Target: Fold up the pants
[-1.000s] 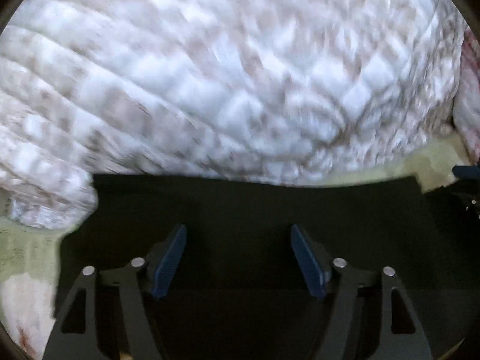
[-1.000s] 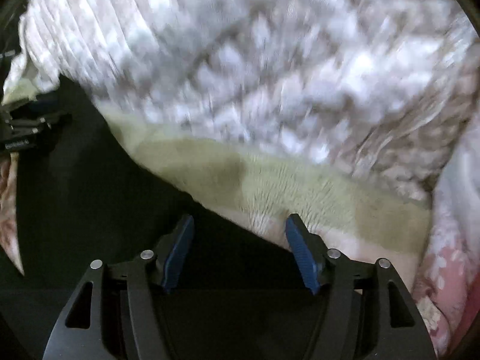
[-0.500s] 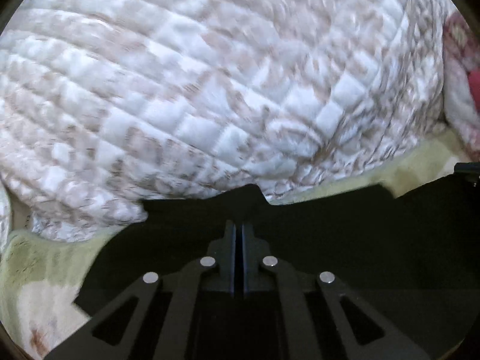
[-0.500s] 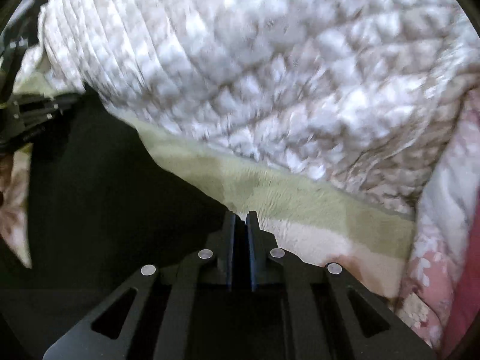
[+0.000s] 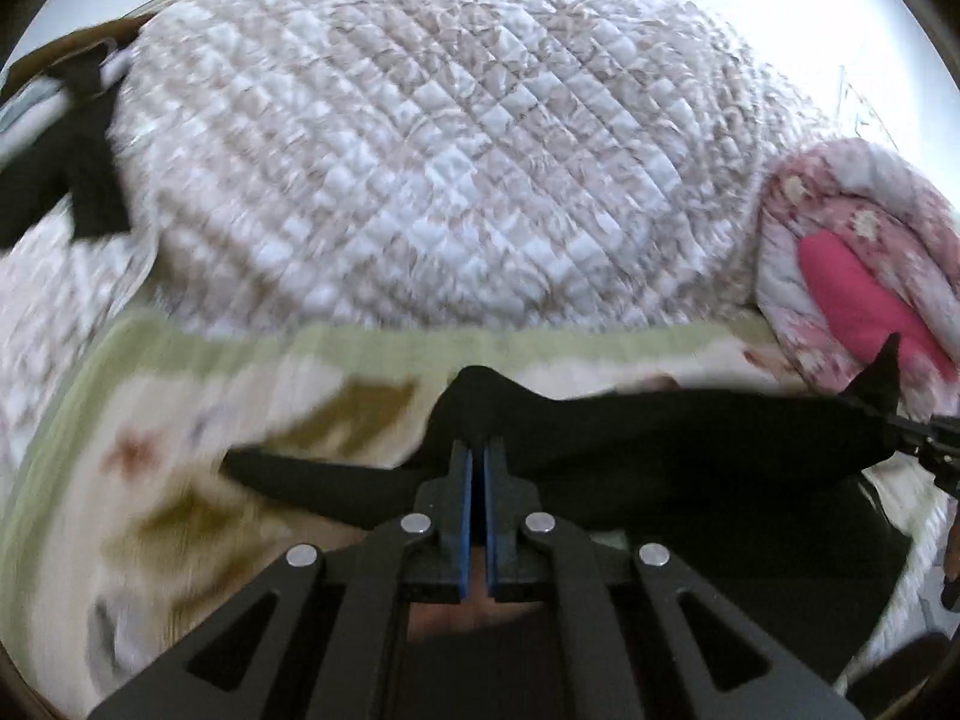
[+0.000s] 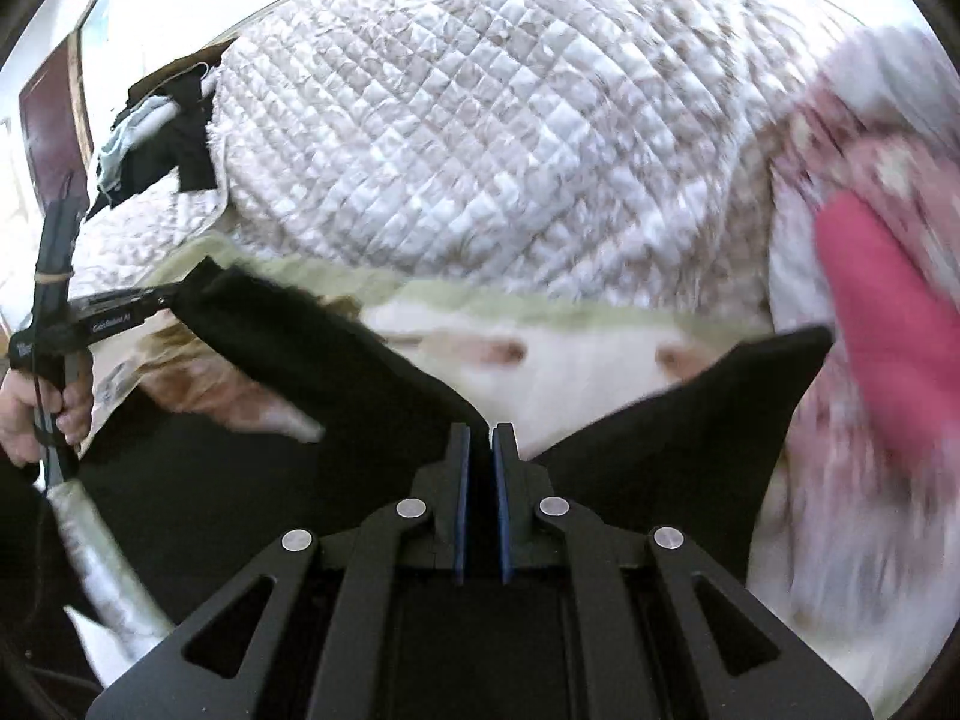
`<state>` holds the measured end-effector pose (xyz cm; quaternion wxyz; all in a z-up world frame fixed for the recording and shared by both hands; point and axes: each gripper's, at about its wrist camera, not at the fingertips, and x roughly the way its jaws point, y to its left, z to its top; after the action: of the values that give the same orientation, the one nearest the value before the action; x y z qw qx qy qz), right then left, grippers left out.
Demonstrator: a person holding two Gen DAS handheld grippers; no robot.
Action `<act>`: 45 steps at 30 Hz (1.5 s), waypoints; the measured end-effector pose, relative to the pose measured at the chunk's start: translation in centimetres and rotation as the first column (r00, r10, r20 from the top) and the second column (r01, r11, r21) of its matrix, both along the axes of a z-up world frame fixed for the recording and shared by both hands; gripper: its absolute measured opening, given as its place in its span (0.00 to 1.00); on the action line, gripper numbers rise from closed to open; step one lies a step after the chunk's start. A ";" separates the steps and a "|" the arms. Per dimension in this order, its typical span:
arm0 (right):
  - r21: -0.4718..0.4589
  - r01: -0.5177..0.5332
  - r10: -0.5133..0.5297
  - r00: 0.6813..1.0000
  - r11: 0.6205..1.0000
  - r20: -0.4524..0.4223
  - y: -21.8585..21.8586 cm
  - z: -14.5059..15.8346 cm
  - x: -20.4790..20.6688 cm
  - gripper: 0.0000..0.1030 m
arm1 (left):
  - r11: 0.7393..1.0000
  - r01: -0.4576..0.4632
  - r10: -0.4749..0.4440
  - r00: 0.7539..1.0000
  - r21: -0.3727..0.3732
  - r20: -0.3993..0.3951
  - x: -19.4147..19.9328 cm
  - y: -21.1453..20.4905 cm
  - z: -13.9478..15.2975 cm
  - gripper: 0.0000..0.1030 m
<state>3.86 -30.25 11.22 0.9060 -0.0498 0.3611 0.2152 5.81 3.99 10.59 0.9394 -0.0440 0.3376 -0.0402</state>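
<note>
Your left tool (image 5: 478,456) and right tool (image 6: 480,444) each pinch the black pants (image 5: 660,438), raised over the bed's patterned blanket (image 5: 180,420); a quilted comforter (image 5: 420,150) bulks just behind.

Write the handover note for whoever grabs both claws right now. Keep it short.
Left claw: shut on the black pants, edge pinched and lifted.
Right claw: shut on the pants too, fabric hanging slack to both sides.
Pants are held up above the patterned blanket, in front of the quilted bedding; the pink floral quilt lies to the right.
Done: both edges gripped and raised.
Left: carry the held edge over, lay it down flat, release, then finish the fold.
</note>
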 end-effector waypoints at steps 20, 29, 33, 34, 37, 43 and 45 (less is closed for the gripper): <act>0.206 0.272 -0.231 0.951 0.940 -0.204 -3.6 -6.4 -7.6 0.48 | 0.987 -0.126 0.111 0.983 -0.103 -0.144 -11.5 1.7 -4.8 0.56; 0.258 0.445 -0.390 0.890 0.857 -0.238 -6.9 -7.1 -7.9 0.48 | 0.989 -0.119 0.136 0.965 0.086 -0.225 -4.1 -1.1 -7.1 0.47; 0.266 0.503 -0.433 0.857 0.823 -0.280 -8.1 -7.7 -7.8 0.48 | 0.986 -0.130 0.153 0.953 0.106 -0.262 -3.2 -0.8 -8.6 0.06; 0.268 0.515 -0.442 0.849 0.814 -0.291 -8.3 -7.9 -7.8 0.48 | 0.985 -0.144 0.162 0.955 0.092 -0.249 -3.7 -0.5 -8.5 0.04; 0.285 0.548 -0.469 0.830 0.786 -0.303 -8.9 -7.9 -8.2 0.48 | 0.976 -0.213 0.219 0.960 0.052 -0.172 -6.3 0.8 -6.8 0.04; 0.293 0.582 -0.500 0.808 0.759 -0.311 -9.0 -8.2 -9.0 0.48 | 0.925 -0.359 0.344 0.930 -0.121 -0.128 -12.7 5.3 -6.4 0.05; 0.296 0.590 -0.506 0.802 0.751 -0.316 -9.2 -8.3 -9.0 0.48 | 0.908 -0.382 0.354 0.919 -0.173 -0.171 -13.6 6.5 -7.6 0.08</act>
<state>-5.12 -39.44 2.95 0.8760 0.2591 0.4068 0.0080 -7.80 10.47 3.02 0.8955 -0.2054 0.3802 0.1067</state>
